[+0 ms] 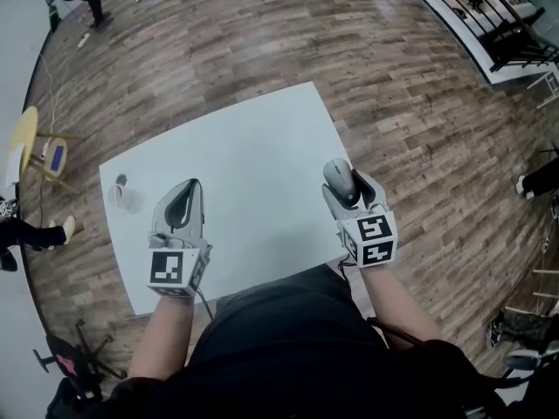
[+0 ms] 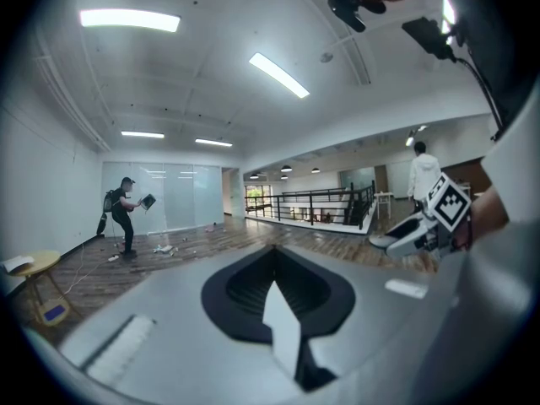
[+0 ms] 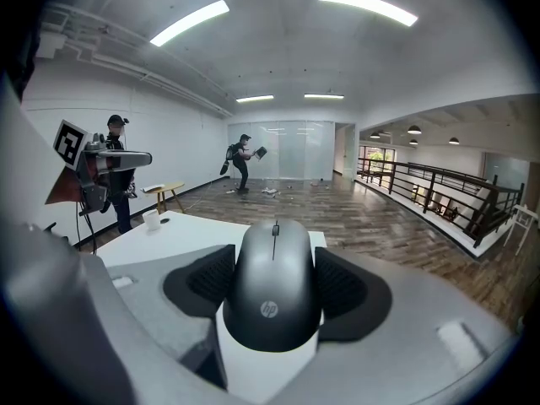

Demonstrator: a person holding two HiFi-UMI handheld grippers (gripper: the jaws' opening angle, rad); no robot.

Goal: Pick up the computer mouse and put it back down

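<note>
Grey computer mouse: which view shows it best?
The right gripper view: the grey computer mouse fills the centre, gripped between the jaws, wheel and logo plain. The head view shows it small, from above. The left gripper view shows no clear mouse.

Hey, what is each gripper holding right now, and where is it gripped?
The right gripper holds the computer mouse by its left and right sides, between its fingers. The left gripper holds nothing.
</note>
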